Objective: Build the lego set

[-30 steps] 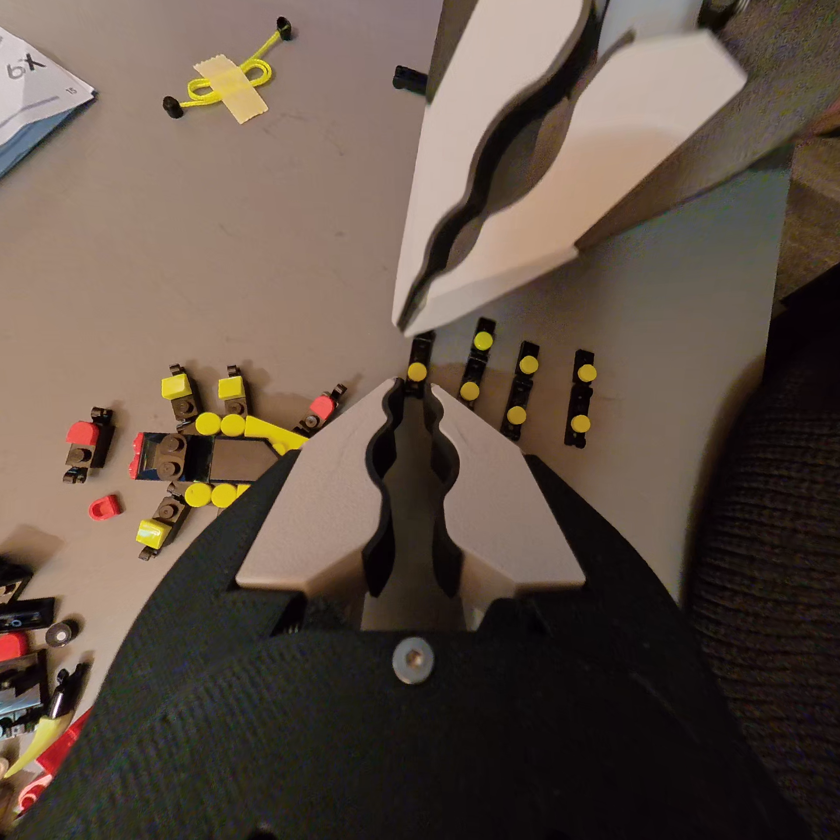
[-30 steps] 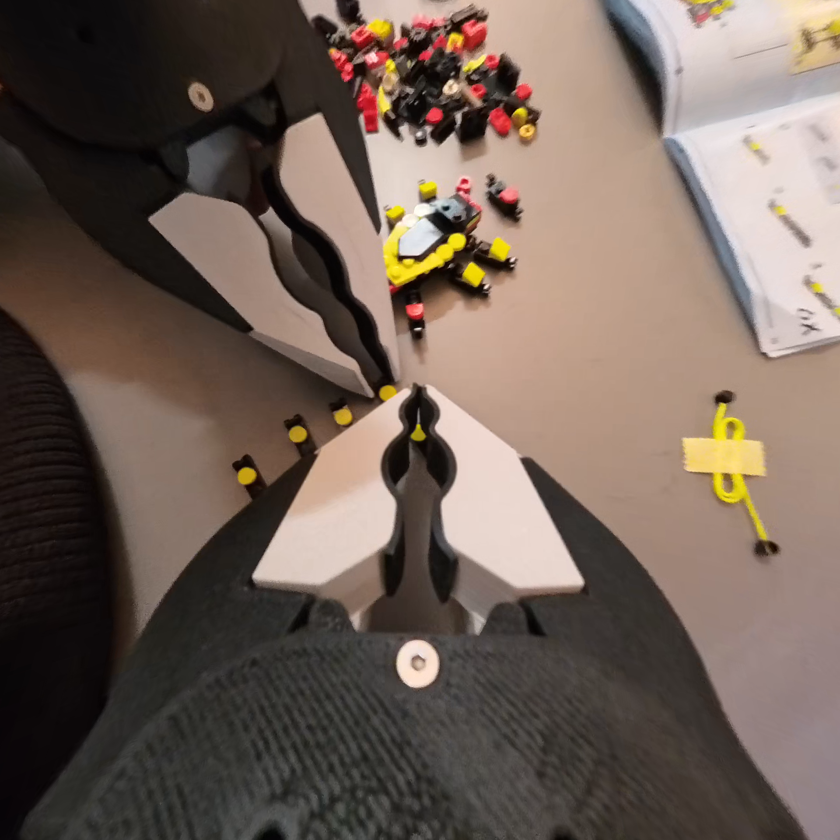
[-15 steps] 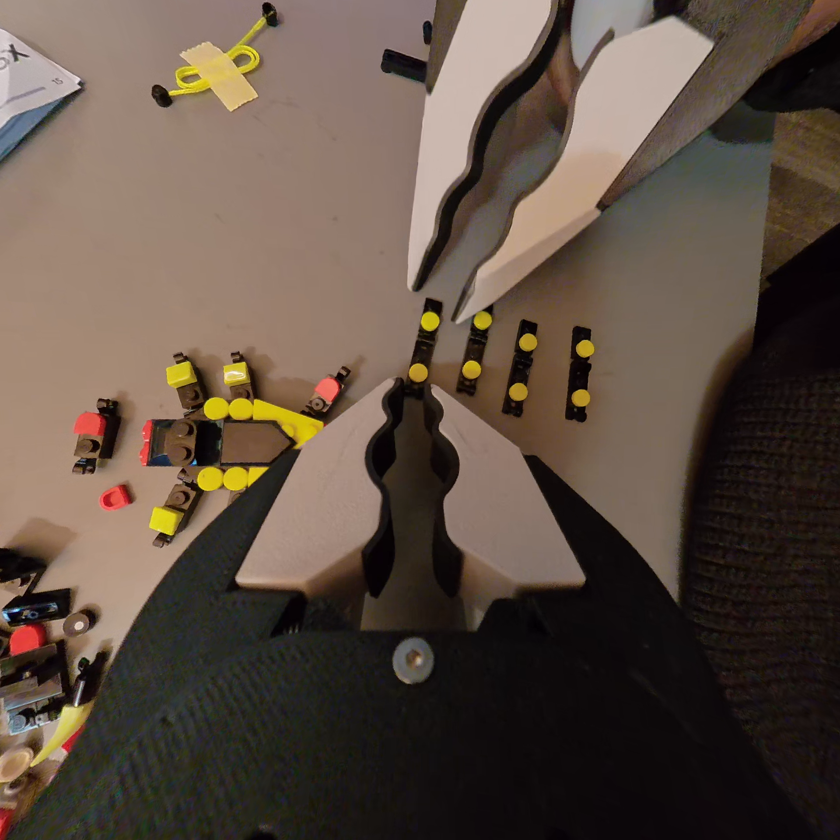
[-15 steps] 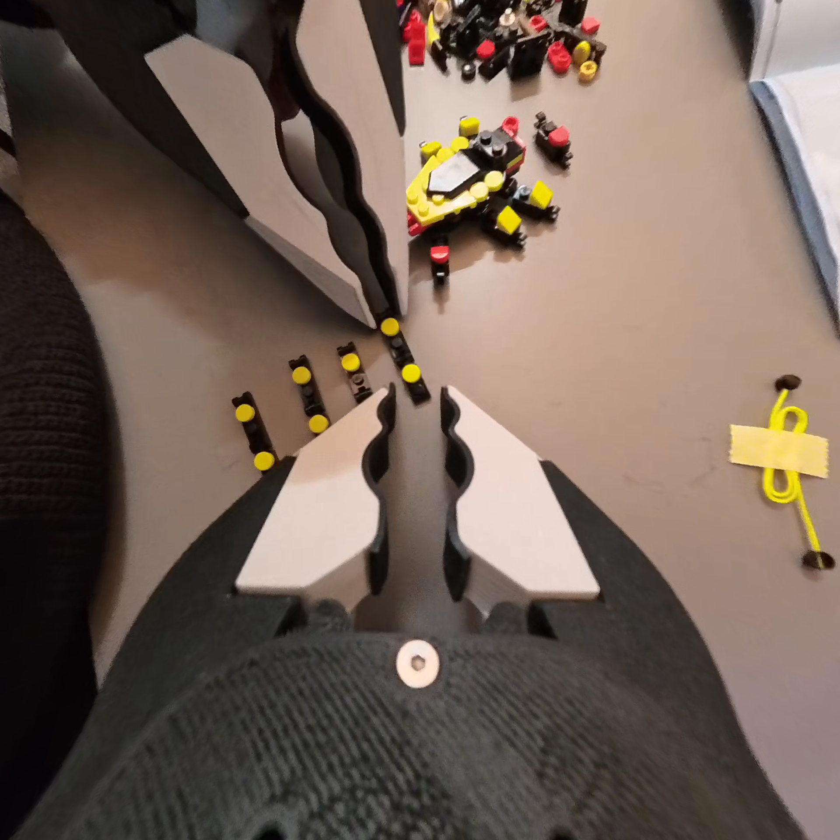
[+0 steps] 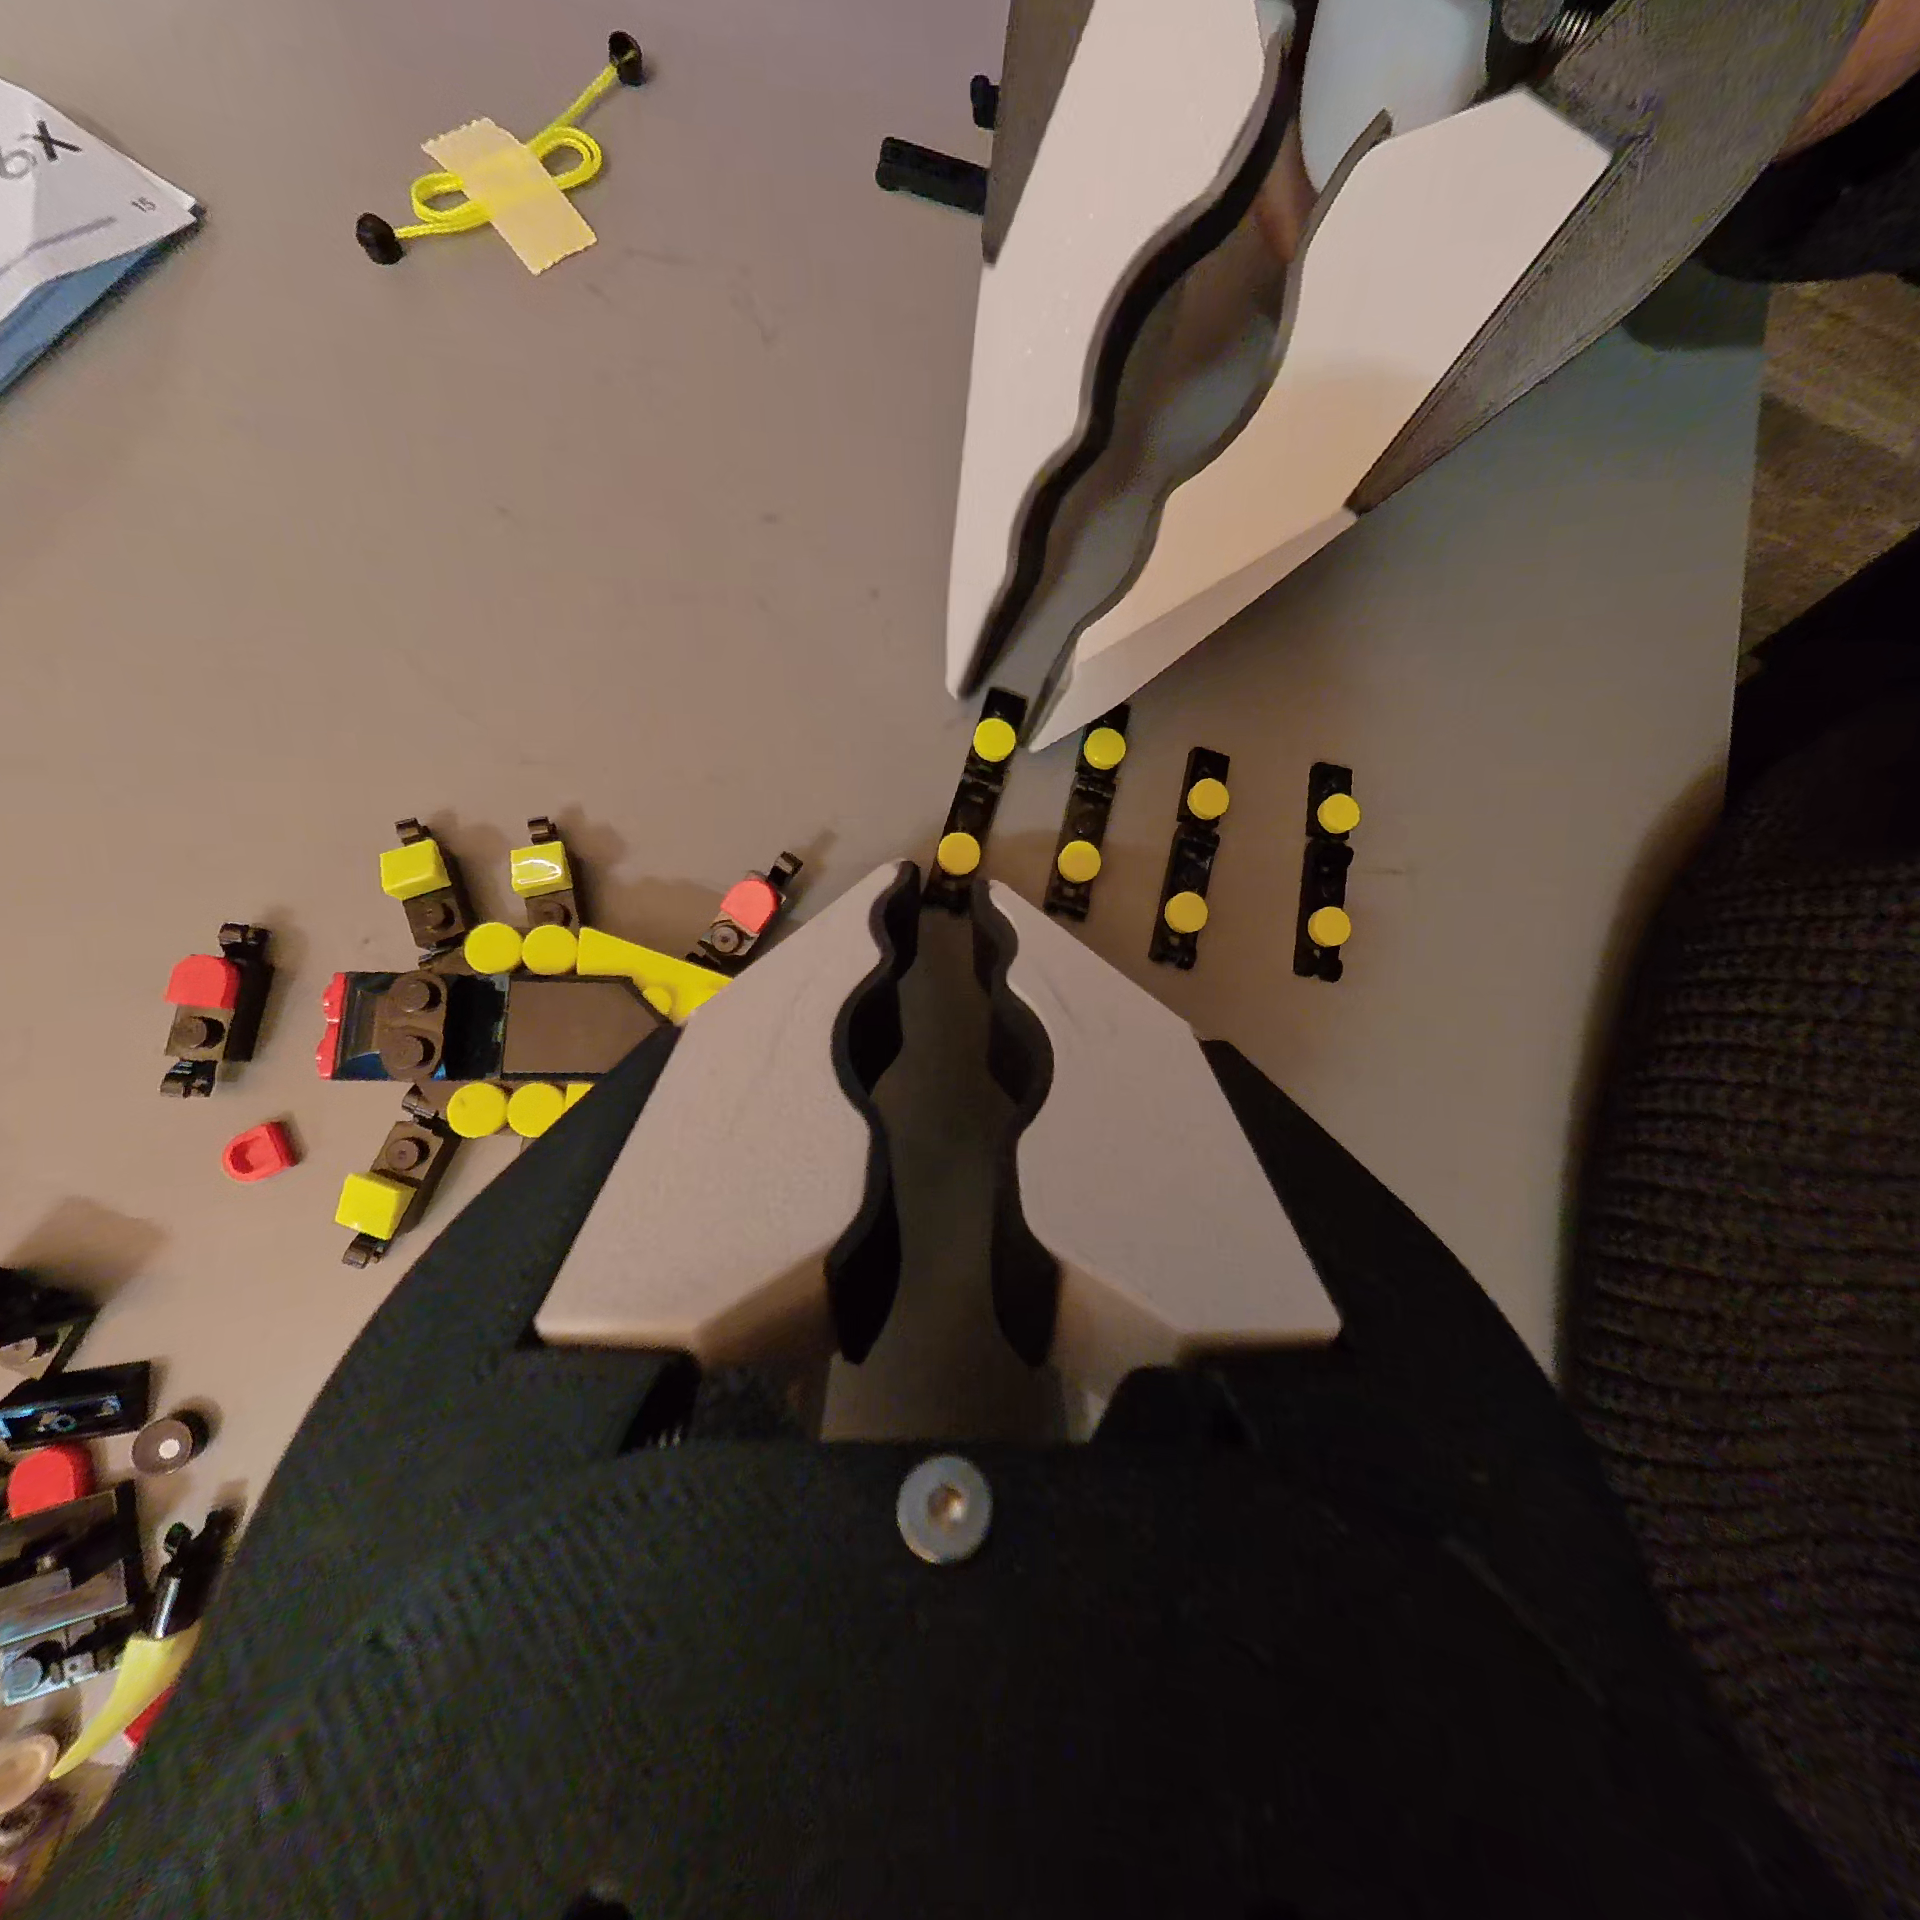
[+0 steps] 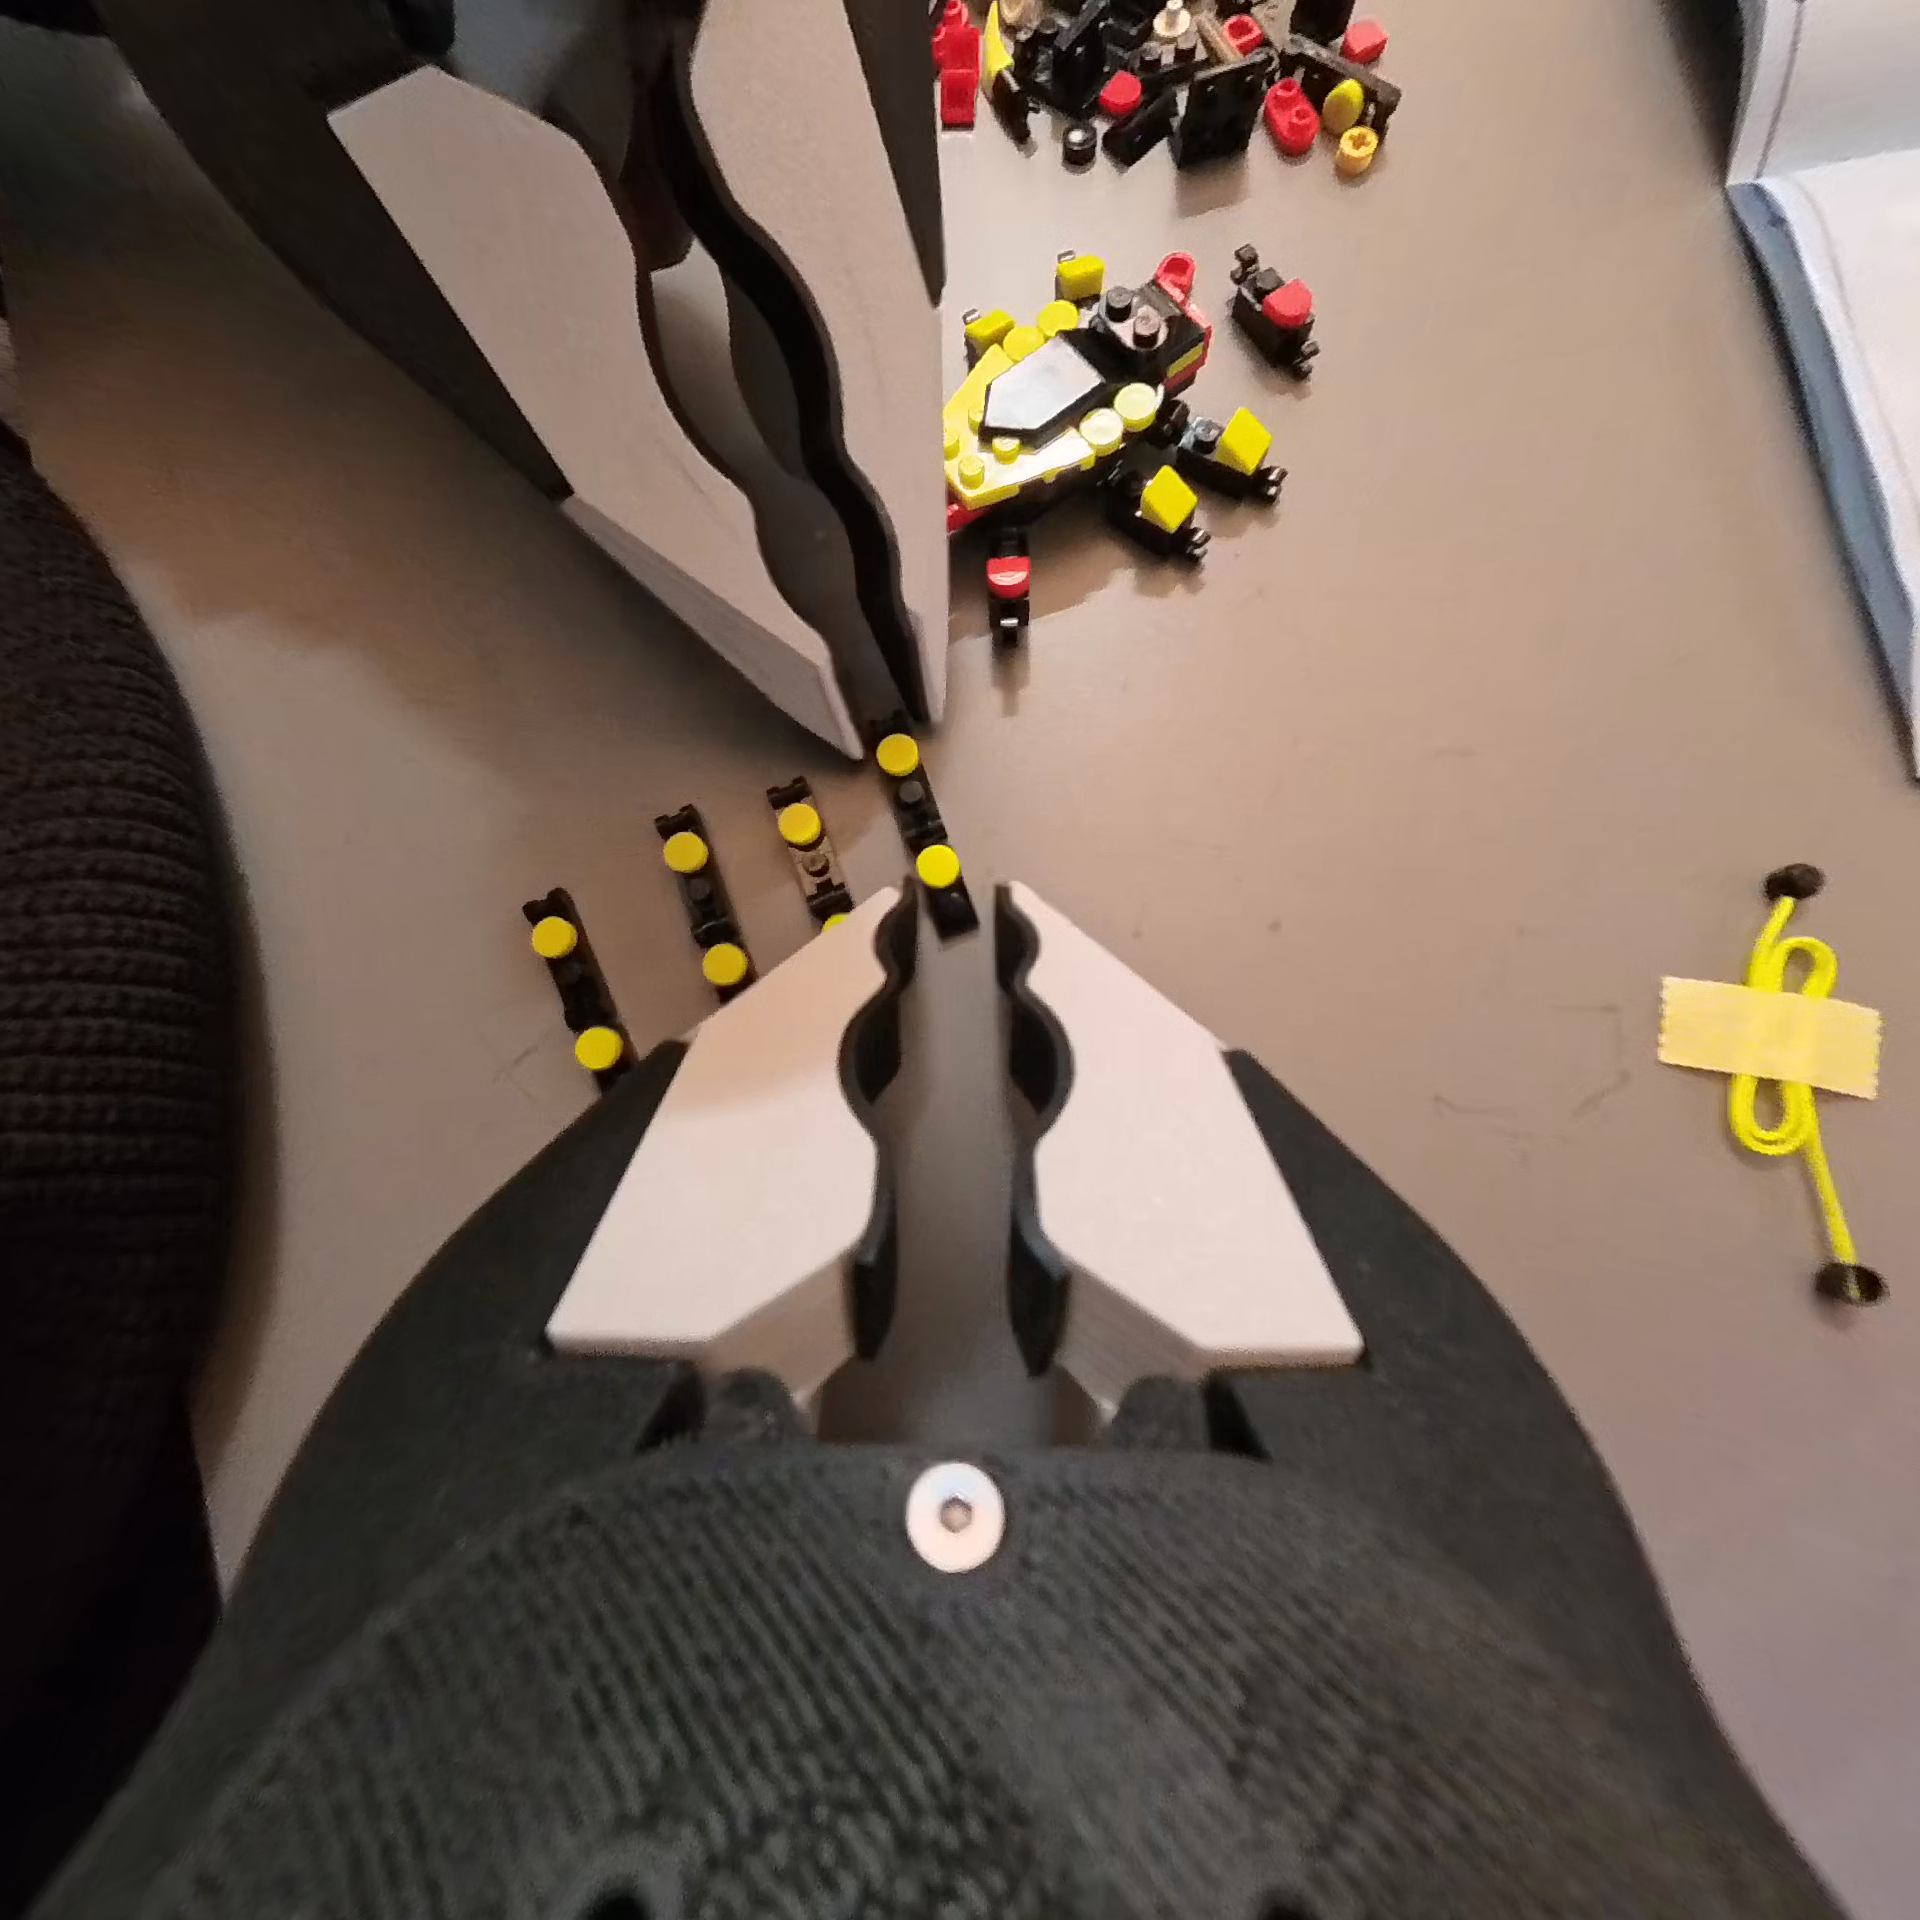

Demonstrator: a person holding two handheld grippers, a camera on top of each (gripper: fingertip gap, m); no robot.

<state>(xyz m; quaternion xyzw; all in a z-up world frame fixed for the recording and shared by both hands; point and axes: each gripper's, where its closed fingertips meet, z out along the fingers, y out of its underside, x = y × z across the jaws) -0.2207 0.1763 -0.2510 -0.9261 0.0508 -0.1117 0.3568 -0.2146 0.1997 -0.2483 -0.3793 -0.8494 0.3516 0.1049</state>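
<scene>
Four black strips, each with two yellow round studs, lie in a row on the grey table. My left gripper (image 5: 951, 888) is shut on one end of the leftmost strip (image 5: 971, 805). My right gripper (image 6: 954, 899) is narrowly open, its tips on either side of that strip's other end (image 6: 914, 805). The grippers face each other; the right one shows in the left wrist view (image 5: 1003, 712) and the left one in the right wrist view (image 6: 883, 727). The part-built yellow and black model (image 5: 499, 1023) lies left of the strips.
Three other strips (image 5: 1195, 852) lie right of the held one. A pile of loose bricks (image 6: 1174, 73), an instruction booklet (image 6: 1849, 312) and a taped yellow cord (image 6: 1766, 1039) lie around. The table edge (image 5: 1662, 727) and dark knitted fabric (image 5: 1766, 1247) are close by. Left and right tips are no more than a few centimetres apart.
My right gripper let go of a yellow stud, opened and drew back, then came in again and narrowed around the strip's end. My left gripper has stayed on the strip.
</scene>
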